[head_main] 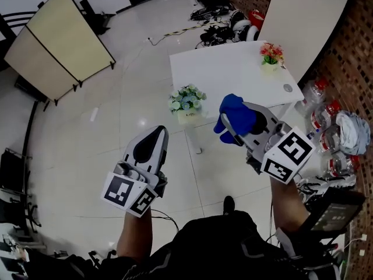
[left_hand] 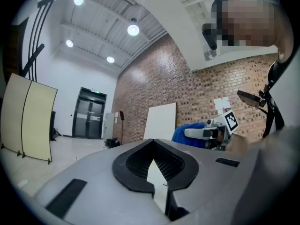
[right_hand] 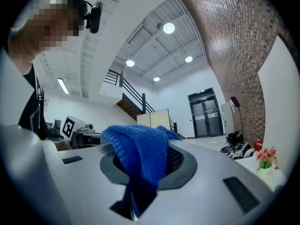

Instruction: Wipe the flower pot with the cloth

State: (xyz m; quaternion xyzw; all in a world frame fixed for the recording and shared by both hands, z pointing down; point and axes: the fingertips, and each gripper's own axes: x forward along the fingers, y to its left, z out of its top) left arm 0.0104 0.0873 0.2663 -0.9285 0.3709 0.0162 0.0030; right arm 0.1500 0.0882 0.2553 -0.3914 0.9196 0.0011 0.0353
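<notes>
The flower pot (head_main: 187, 116), small and pale with white and blue blossoms and green leaves, stood at the near corner of the white desk (head_main: 233, 72). A second little pot (head_main: 270, 65) with red and orange flowers stood near the desk's far right edge. The cloth (head_main: 236, 115), a bright blue knit bunched in thick folds, was clamped in the fingers of the right gripper (head_main: 228, 127), seen to the right of the near pot. The left gripper (head_main: 157, 134) was lower left of that pot, its fingers pressed together on nothing.
</notes>
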